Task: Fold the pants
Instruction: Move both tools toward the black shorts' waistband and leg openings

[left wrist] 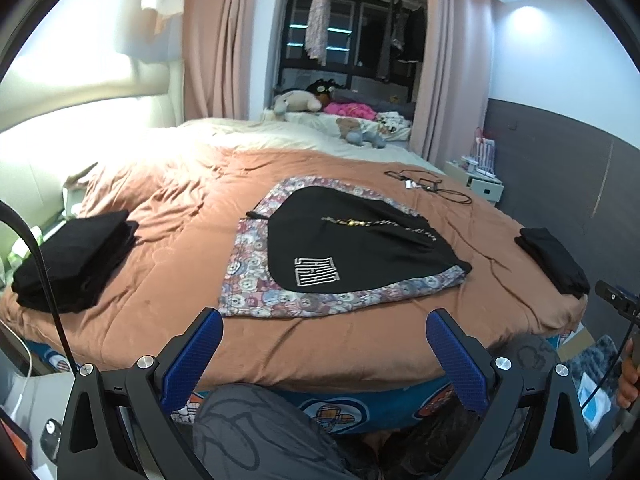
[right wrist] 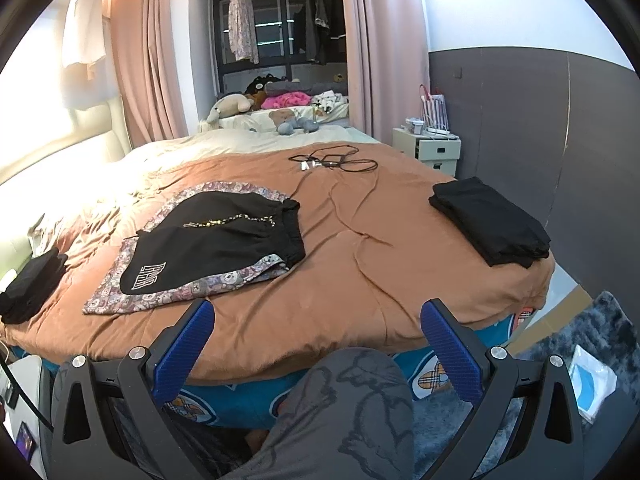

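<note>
Both tools hang released over the person's grey-trousered knees at the bottom of each frame: the left tool [left wrist: 324, 330] and the right tool [right wrist: 318, 320], blue pads spread wide, holding nothing. Beyond them, mid-frame on the bed's brown blanket [left wrist: 168, 200], black shorts [left wrist: 360, 240] lie flat on patterned pants [left wrist: 256, 272], hiding most of them. Folded black piles sit at the left edge [left wrist: 76, 260] and right edge [right wrist: 490, 220]. Tangled cables [right wrist: 334, 160] lie farther back, too small to identify.
</note>
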